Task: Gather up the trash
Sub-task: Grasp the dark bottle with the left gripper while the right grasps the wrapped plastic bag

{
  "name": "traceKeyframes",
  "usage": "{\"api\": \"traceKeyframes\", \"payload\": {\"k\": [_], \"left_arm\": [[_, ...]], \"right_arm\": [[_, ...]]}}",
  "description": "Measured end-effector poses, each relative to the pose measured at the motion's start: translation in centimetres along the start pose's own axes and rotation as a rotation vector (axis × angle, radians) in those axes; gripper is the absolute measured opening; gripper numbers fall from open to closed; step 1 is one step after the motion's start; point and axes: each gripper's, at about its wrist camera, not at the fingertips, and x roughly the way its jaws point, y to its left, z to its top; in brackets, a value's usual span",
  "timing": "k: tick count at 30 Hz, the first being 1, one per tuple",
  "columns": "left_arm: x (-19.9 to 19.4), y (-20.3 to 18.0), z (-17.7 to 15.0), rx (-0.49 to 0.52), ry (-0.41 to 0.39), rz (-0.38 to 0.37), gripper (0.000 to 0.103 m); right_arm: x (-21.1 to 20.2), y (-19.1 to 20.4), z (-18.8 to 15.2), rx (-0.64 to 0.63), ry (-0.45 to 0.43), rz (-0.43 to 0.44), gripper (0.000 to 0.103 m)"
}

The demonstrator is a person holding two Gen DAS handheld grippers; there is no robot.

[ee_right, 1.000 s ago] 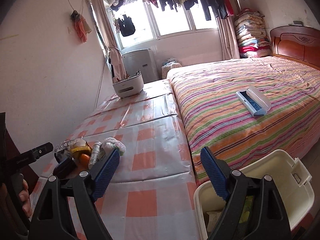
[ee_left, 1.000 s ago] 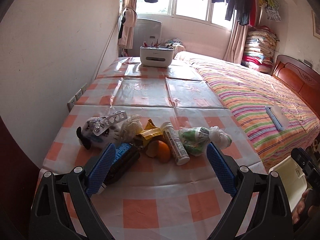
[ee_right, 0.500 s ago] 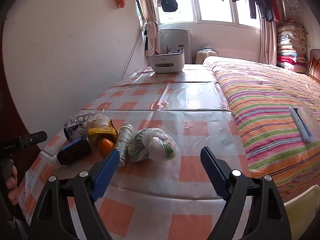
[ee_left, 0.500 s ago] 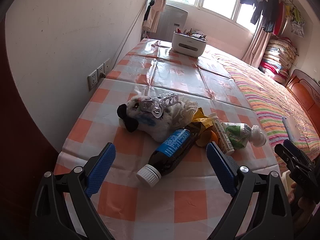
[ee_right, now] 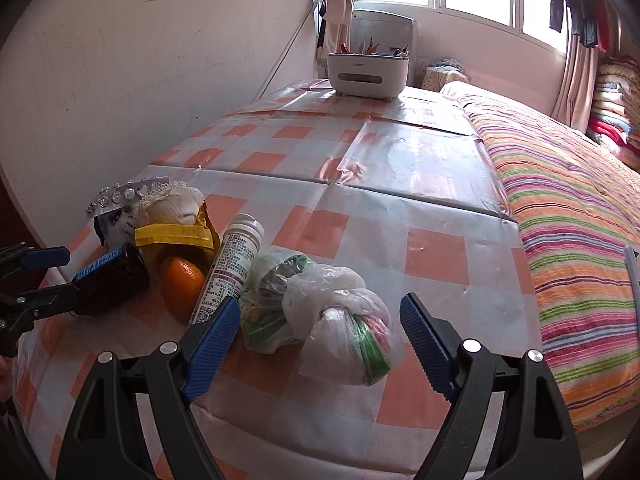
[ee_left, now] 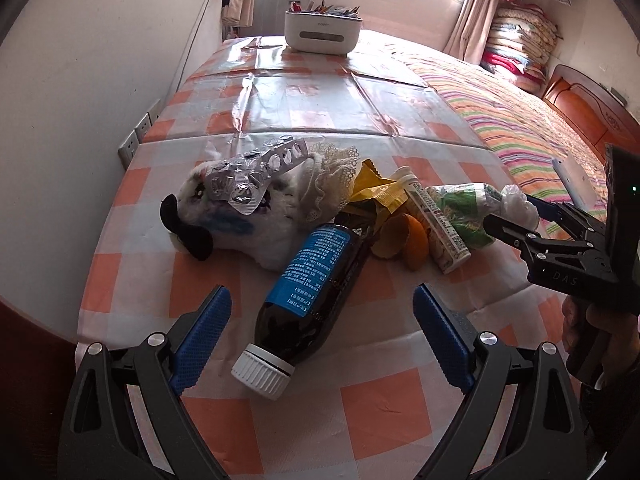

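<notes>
A pile of trash lies on the checked tablecloth. Nearest me is a dark bottle with a blue label and a white cap, lying between the pads of my open left gripper without touching either. Behind it are a blister pack on a plush toy, a yellow wrapper, orange peel and a white tube. My right gripper is closing around a knotted plastic bag, and its pads stand clear of the bag on both sides.
A white organiser box stands at the table's far end. The wall with sockets runs along the left. A bed with a striped cover adjoins the table on the right. The table's near edge lies just under both grippers.
Both grippers have come down and in toward the pile. The right one swung from the bin beside the bed to the knotted bag, and its jaws have narrowed slightly. The left now straddles the bottle.
</notes>
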Motion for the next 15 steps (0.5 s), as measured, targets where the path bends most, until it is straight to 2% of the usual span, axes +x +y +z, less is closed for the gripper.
{"api": "traceKeyframes", "payload": {"k": [3,6,7,8,9,11,15], "left_arm": [[1.0,-0.4,0.1,0.016,0.021,0.003,0.09],[1.6,-0.7,0.0,0.022,0.03,0.007,0.089],[1.8,-0.7,0.0,0.019,0.032,0.006,0.087],[1.9,-0.6,-0.1,0.013,0.034,0.012,0.077],[2.0,-0.5,-0.1,0.009,0.038,0.017,0.063],[2.2,-0.2,-0.2,-0.009,0.054,0.001,0.051],[2.1,0.0,-0.4,-0.031,0.045,-0.004,0.05]], "right_arm": [[0.4,-0.1,0.0,-0.016,0.016,-0.015,0.046],[0.2,-0.4,0.0,-0.004,0.015,0.012,0.036],[0.1,-0.5,0.0,-0.003,0.012,0.015,0.035],[-0.1,-0.5,-0.1,-0.006,0.005,0.011,0.034],[-0.3,-0.4,-0.1,-0.012,-0.002,0.004,0.033],[-0.8,-0.4,-0.2,-0.013,-0.013,0.009,0.033],[-2.2,-0.3,-0.4,-0.007,-0.047,0.016,0.033]]}}
